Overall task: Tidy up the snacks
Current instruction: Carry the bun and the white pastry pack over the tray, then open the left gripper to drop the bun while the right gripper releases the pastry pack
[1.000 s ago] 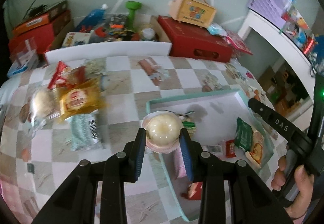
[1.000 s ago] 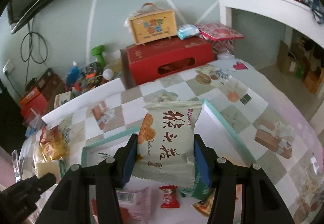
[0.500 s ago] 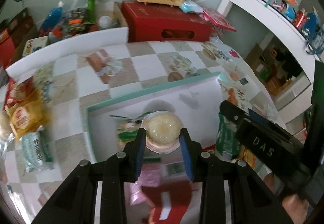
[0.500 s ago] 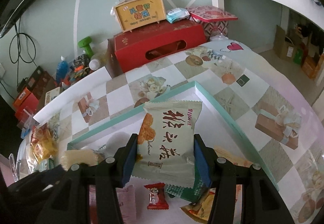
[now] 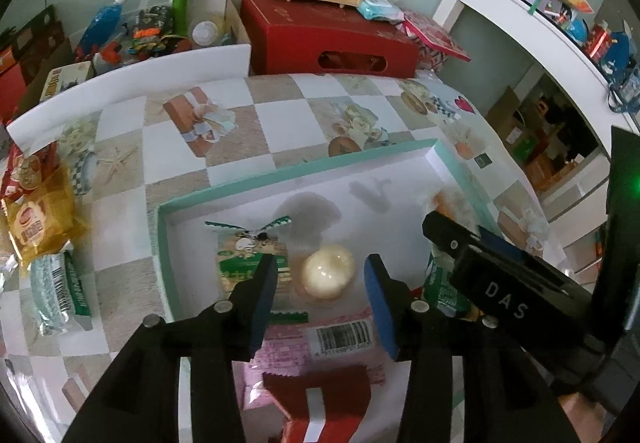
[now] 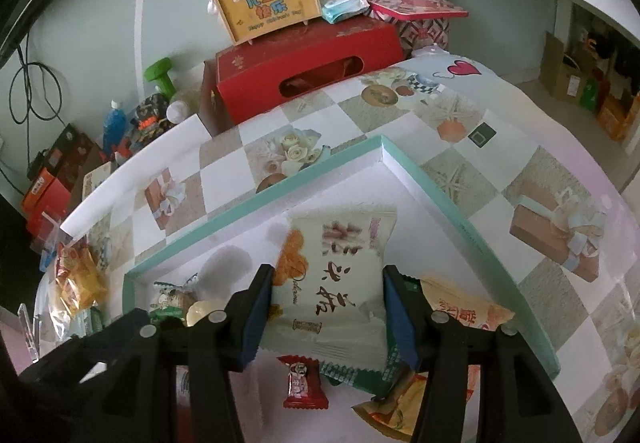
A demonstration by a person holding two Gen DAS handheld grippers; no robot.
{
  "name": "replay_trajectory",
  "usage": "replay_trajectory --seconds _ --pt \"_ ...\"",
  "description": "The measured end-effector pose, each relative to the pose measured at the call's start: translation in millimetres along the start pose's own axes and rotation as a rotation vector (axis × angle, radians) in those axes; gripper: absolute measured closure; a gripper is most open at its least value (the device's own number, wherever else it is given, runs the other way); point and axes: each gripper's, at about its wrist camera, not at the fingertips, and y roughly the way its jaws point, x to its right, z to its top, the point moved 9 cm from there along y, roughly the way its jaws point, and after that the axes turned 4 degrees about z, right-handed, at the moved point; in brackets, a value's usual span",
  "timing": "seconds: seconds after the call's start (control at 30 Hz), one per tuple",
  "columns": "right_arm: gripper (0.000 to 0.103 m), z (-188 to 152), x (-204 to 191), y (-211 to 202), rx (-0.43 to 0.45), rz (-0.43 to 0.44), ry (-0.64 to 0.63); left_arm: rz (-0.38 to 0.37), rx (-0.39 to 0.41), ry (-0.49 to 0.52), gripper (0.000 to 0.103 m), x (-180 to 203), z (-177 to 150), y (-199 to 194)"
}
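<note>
Left hand-held gripper [image 5: 320, 293] opening, pale round cake [image 5: 328, 277] loose between its jaws in the tray [image 5: 280, 173]; right hand-held gripper [image 6: 328, 317] clamps cream packet [image 6: 340, 275]. Packets at frame left [image 5: 40, 219] remain on tabletop [image 5: 280, 123].

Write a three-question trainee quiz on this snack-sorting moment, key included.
1. True or false: the round pale cake is clamped by the left gripper.
2. What does the right gripper hold? A) red candy B) cream snack packet C) green dumbbell
3. Fill in: the yellow packet lies ___ the teal-rimmed tray.

Key:
1. False; the jaws are opening and the cake lies free between them in the tray.
2. B
3. outside
</note>
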Motion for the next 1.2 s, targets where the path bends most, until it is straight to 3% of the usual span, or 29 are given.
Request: replay_trajectory --seconds 0.03,0.13,0.3,0.4,0.53,0.73,1.2 --pt "0.045 0.4 -0.7 -0.6 0.002 -0.001 -0.003 0.003 0.004 -0.005 0.05 -1.9 0.6 -2.0" --pt "0.031 2.1 0.6 -2.9 0.012 -0.017 0.001 0.012 0.012 -0.034 0.037 -10.3 2.0 -7.6" --pt "0.029 1.9 3.8 -1.7 0.002 -0.036 0.007 0.032 0.011 -0.07 0.035 -22.4 2.8 -8.5" --pt "0.024 1.8 4.9 -1.4 0.0 -0.045 0.006 0.043 0.009 -0.096 0.025 -30.0 1.4 -7.6" --pt "0.0 3.1 4.6 -2.2 0.012 -0.065 -0.002 0.056 0.012 -0.148 0.008 -40.9 0.1 -8.1" --pt "0.0 2.5 5.3 -0.7 0.006 -0.074 0.003 0.085 0.02 -0.166 0.0 -51.2 -0.2 -9.5" --pt "0.0 8.1 1.7 -11.6 0.034 -0.069 0.019 0.11 0.053 -0.184 0.0 -63.0 -1.3 -22.3"
